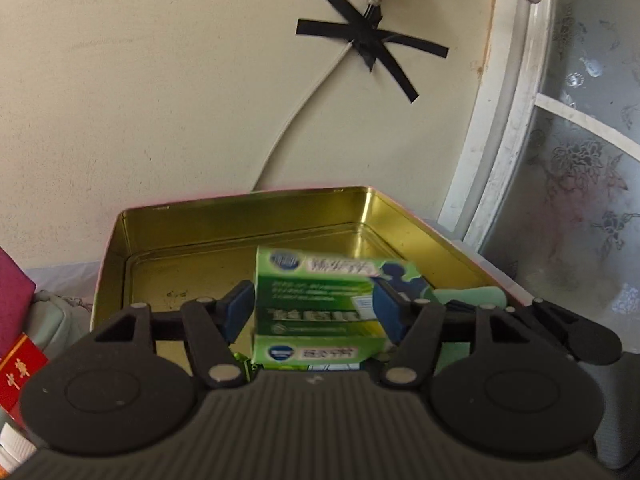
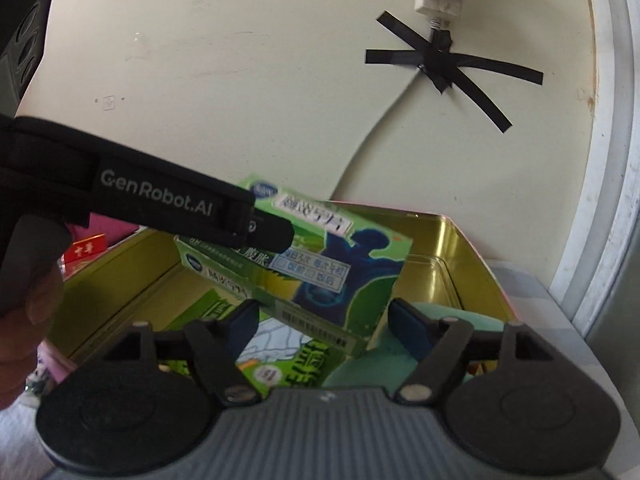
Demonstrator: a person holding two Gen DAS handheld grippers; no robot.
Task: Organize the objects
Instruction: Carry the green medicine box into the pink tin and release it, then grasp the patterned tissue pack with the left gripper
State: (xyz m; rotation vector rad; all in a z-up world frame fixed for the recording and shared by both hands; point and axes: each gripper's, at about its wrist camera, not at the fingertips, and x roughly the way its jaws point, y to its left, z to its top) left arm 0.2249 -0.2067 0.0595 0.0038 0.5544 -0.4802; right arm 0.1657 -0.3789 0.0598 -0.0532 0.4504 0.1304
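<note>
Green box carried over the gold tin, grip looking slack.
Left gripper jaws clamped the green box above the tin; right gripper jaws apart, empty; box could slip.

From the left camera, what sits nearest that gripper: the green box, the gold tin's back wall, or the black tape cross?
1. Green box: right between the left gripper fingers.
2. Gold tin's back wall: just behind the box.
3. Black tape cross: farthest, high on the wall.
</note>
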